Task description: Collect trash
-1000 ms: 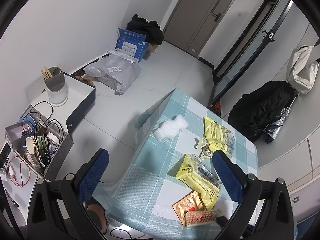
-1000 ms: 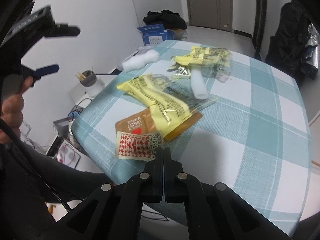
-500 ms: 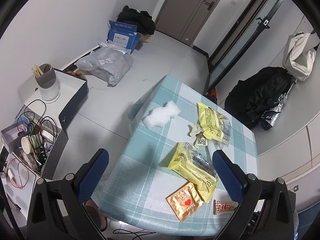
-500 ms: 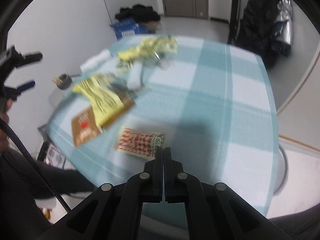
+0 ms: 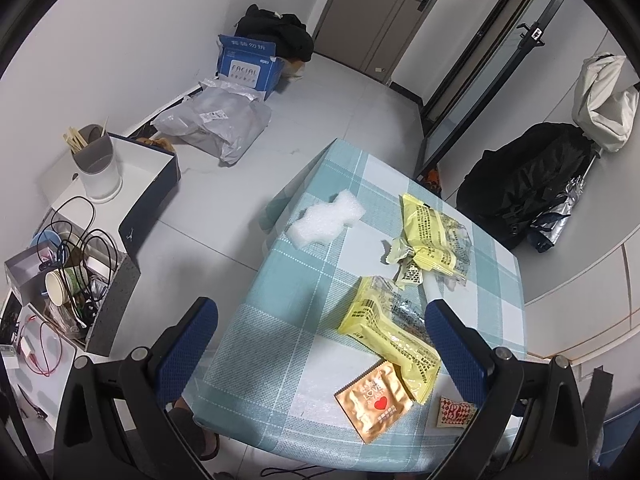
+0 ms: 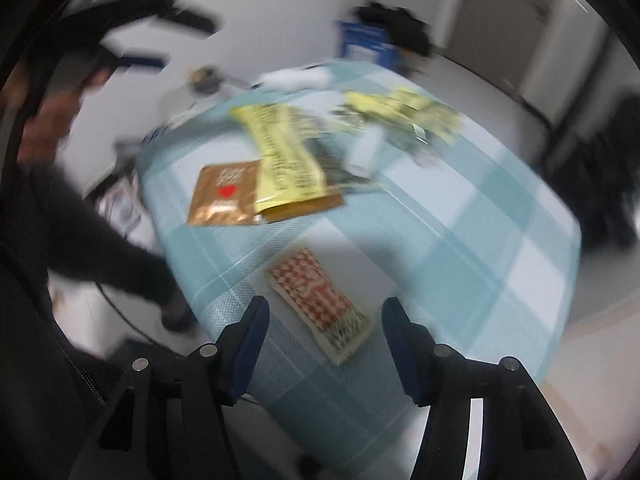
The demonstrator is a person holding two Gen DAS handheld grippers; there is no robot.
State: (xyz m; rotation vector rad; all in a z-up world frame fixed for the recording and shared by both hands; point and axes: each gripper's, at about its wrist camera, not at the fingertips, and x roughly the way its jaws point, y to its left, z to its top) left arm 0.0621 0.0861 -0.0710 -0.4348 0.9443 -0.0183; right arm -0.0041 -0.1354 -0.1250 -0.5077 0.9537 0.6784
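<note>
Looking down the right claw [image 6: 324,330], the jaws have just been swinging apart, and the red-and-white checked packet [image 6: 320,304] lies flat on the tablecloth [image 6: 460,240] between the two blue pads, not pinched by either. The picture is smeared, so whether a pad brushes it I can't say. Its long side runs on a slant, from up-left down to lower-right, so it sits crooked to the jaw line; I'd guess a wrist roll is needed before closing. This hand is clearly the nearer one.

A bit further out sits the brown packet with the red heart [image 6: 224,194], with a yellow wrapper [image 6: 286,158] overlapping its edge, then another yellow wrapper [image 6: 404,114] and a white foam scrap [image 6: 296,78] at the far corner.

The left claw [image 5: 320,328] hangs wide apart above the table, holding nothing.

Containers: no bin visible. Off on the floor there's a grey cup [image 5: 96,168] with sticks in it standing on a white box, plus a blue carton [image 5: 248,66], contents hidden.
</note>
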